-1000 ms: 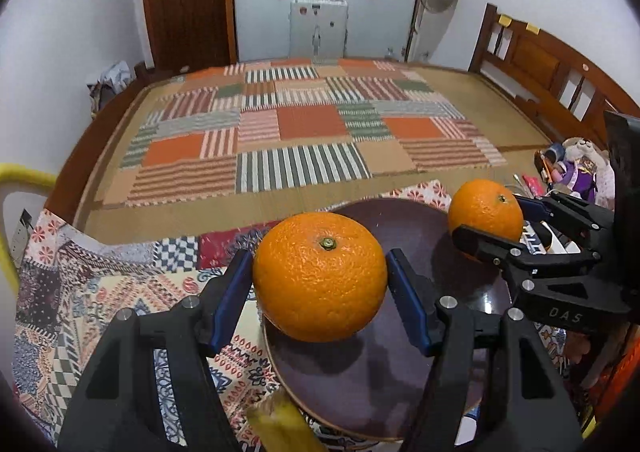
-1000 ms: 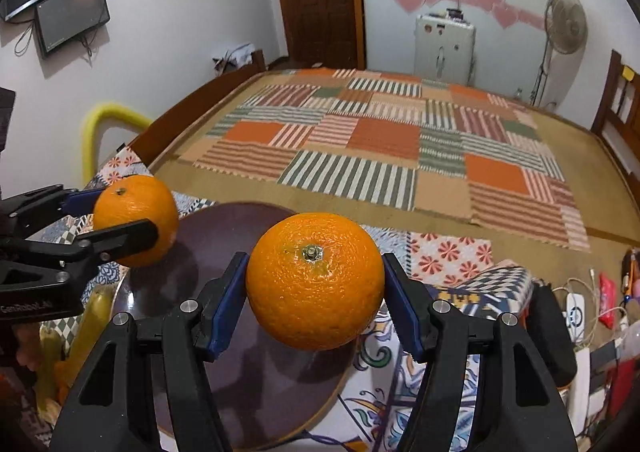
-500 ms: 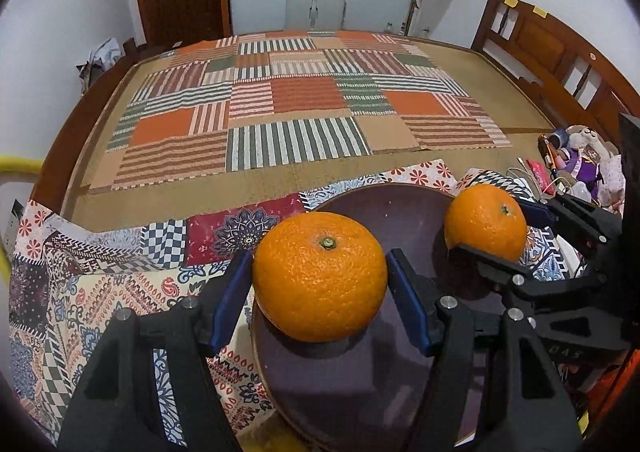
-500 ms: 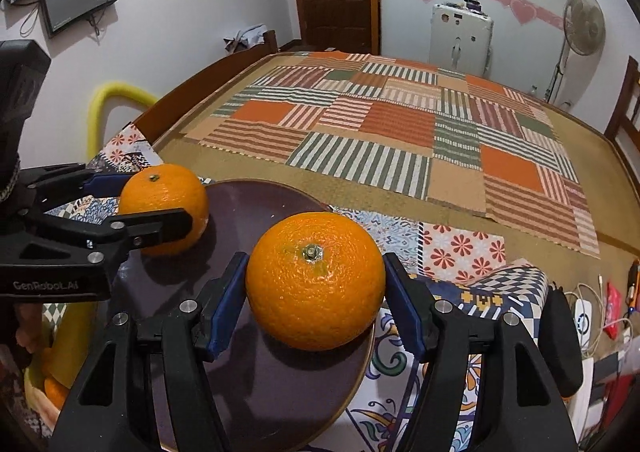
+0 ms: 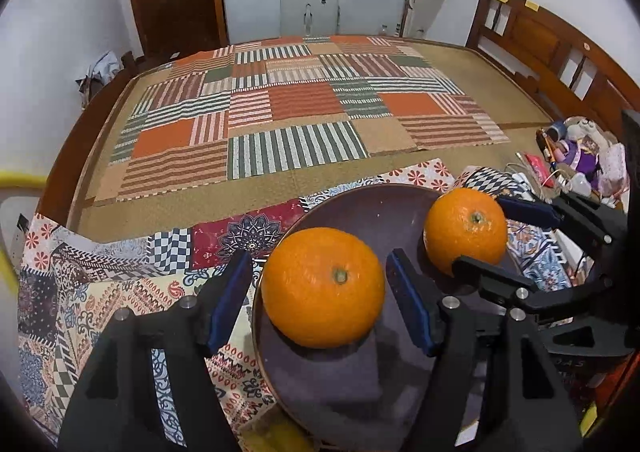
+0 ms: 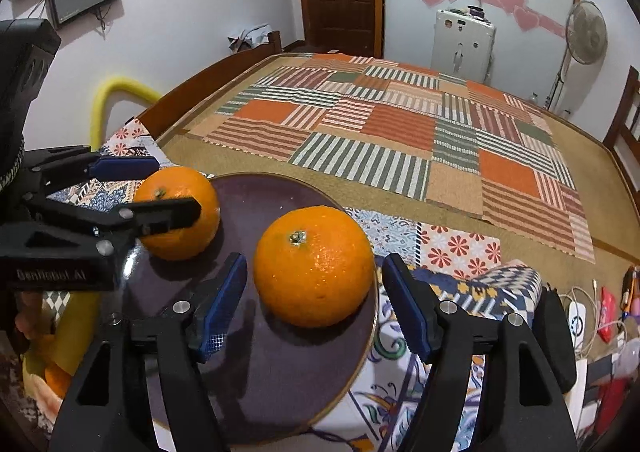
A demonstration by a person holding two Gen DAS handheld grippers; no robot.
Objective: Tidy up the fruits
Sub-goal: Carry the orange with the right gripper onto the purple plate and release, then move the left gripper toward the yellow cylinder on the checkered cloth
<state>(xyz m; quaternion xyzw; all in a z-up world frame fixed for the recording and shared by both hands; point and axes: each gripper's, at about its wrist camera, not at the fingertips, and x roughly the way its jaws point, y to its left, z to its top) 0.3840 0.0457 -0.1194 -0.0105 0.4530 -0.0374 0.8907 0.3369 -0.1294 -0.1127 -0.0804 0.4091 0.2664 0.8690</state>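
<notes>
Orange fruit now sits free on the dark plate (image 5: 360, 208): both hand-held grippers, clamped on their oranges half a second ago, have spread their blue pads apart. The left hand-held gripper (image 5: 318, 306) stands open with gaps on either side of the near orange (image 5: 323, 286), which rests on the plate's left part. The right hand-held gripper (image 6: 310, 298) is likewise open around the other orange (image 6: 314, 264), just ahead between its fingers. Both fruits look delivered, so this placing step seems finished; backing straight out should avoid nudging them toward the rim.
</notes>
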